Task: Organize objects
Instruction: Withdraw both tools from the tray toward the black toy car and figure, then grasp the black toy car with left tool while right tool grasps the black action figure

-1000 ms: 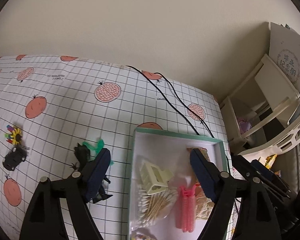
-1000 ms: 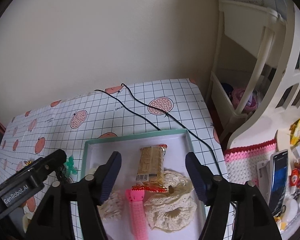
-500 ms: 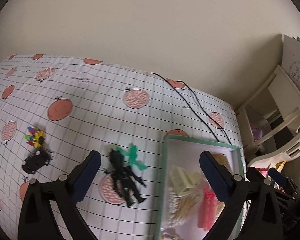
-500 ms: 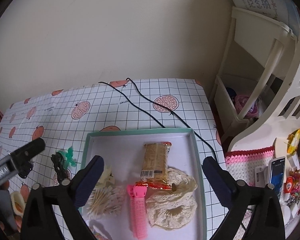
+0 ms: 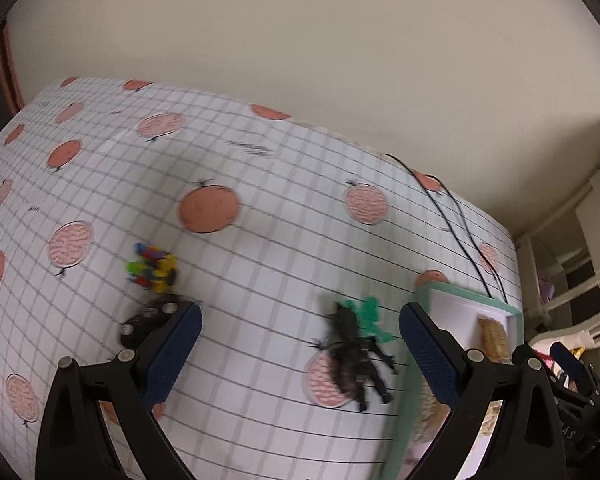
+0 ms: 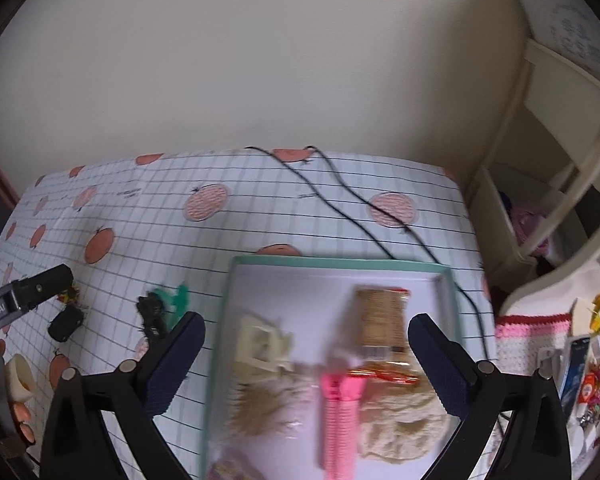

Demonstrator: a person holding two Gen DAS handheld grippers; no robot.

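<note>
Between pick-ups: left gripper [image 5: 300, 340] and right gripper [image 6: 306, 346] both spread wide, empty. Tray [image 6: 340, 264] part-filled; black figure [image 5: 354, 354] loose just left of it. Next, probably: lower, clamp, lift.

Tray [image 6: 216, 360] contents motion-blurred; black figure [image 5: 352, 354] smeared.

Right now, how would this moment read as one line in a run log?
left tool: open, empty, above black figure on table | right tool: open, empty, over tray | tray: snack pack, pink roller
</note>
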